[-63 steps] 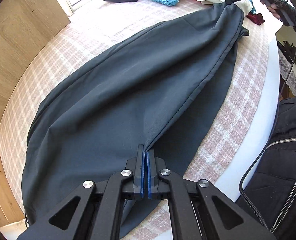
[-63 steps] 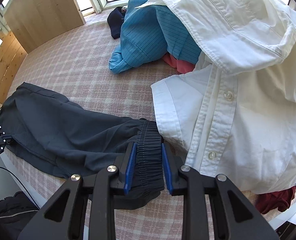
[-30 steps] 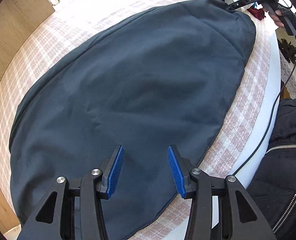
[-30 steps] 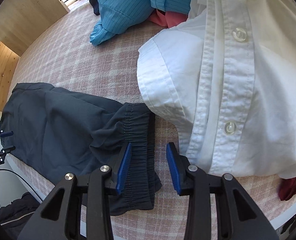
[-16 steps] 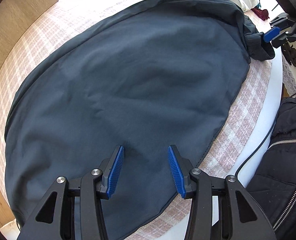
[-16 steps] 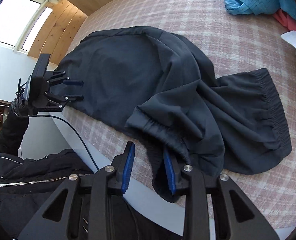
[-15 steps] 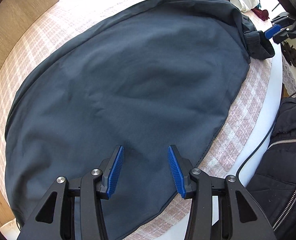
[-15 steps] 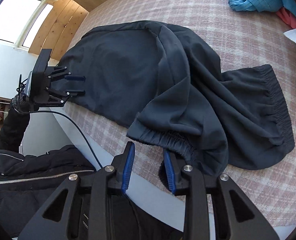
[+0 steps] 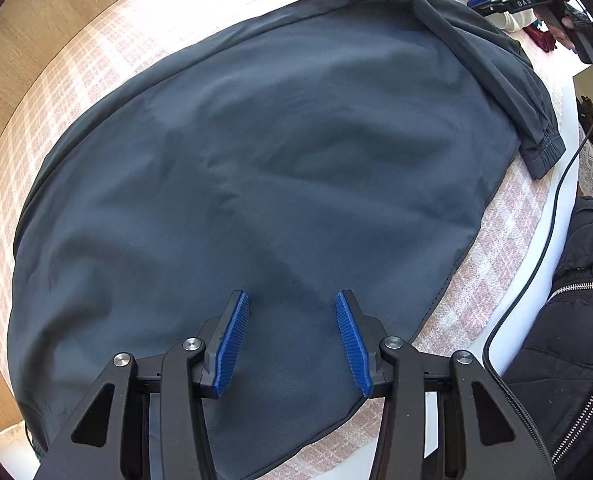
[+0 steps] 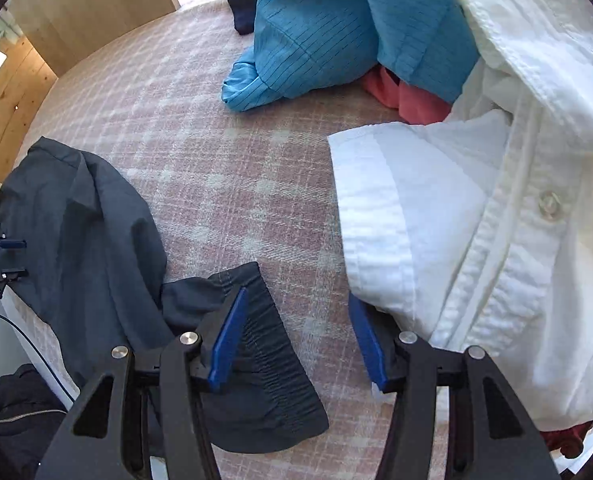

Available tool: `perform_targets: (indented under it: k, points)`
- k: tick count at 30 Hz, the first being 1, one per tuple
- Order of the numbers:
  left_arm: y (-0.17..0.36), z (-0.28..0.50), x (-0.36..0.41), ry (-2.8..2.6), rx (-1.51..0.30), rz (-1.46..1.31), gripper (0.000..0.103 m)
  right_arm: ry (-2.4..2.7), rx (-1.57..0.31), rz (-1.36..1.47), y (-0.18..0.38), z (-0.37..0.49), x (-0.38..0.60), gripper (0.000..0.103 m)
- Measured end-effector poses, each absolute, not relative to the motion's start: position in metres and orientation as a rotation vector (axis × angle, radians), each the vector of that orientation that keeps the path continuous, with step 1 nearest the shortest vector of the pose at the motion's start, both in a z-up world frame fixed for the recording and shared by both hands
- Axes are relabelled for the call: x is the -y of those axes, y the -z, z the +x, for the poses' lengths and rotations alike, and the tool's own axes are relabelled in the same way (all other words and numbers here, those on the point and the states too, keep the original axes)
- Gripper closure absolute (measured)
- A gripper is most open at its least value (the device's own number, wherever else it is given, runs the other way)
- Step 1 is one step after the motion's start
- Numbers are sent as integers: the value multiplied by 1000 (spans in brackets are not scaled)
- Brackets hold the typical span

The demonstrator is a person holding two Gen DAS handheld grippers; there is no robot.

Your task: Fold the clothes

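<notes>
A dark grey pair of trousers [image 9: 280, 152] lies spread flat over the pink checked bedcover [image 9: 492, 256], with a folded-over part and elastic band [image 9: 544, 156] at its far right. My left gripper [image 9: 292, 340] hovers open just above the near end of the cloth, nothing between its blue pads. In the right wrist view the elastic waistband [image 10: 268, 352] lies under my right gripper [image 10: 298, 340], which stands open over it; its right finger [image 10: 368, 344] touches the white shirt [image 10: 476, 240]. The right gripper [image 9: 492, 2] also shows far off in the left wrist view.
A pile of clothes sits beyond the trousers: a blue striped garment [image 10: 336, 28], a red one [image 10: 408, 96], a dark navy item [image 10: 244, 0]. The bed edge [image 9: 536, 252] runs along the right, with a cable [image 9: 544, 224] and a person's black jacket [image 9: 576, 320]. Wooden panels [image 10: 88, 8] stand behind.
The right gripper let go of the waistband end, opened wider and swung back toward the shirt pile. The folded-over part now lies on the trousers. The left gripper stays open, barely moved.
</notes>
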State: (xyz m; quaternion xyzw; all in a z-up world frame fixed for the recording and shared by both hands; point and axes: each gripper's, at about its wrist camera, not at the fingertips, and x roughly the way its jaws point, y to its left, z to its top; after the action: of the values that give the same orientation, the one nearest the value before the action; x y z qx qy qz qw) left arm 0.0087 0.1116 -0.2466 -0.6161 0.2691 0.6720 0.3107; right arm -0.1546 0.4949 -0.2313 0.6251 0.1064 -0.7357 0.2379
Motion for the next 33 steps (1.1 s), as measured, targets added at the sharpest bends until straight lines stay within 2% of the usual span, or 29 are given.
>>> perform_targets:
  k: [11,12,14,18,22,26,29,33]
  points:
    - [243,12,-103,-1785,-692,-1659,57,1848,-583,1613,240,-135,-463,51]
    - [243,13,-104,-1782,-696,-1659,57,1852,-602,1591,238,-129,-462,55]
    - [242,15,-105,-1780,-706,-1657,57,1860,-641,1547,234,-119,-459,77]
    - [239,17,-105,-1779,-701,-1656,56,1887,-709,1457,224,-99,-456,78]
    - [236,19,-106,-1775,-702,-1652,55,2169,-546,1475,200,-115,-499,78]
    - [233,22,-108,-1771,-708,-1648,54,2305,-338,1636,207,-145,-520,78]
    - [231,25,-108,-1772,-708,-1645,54,2328,-404,1666,220,-146,-507,77]
    - [228,29,-109,-1769,-709,-1633,51,2357,-380,1612,195,-140,-510,76]
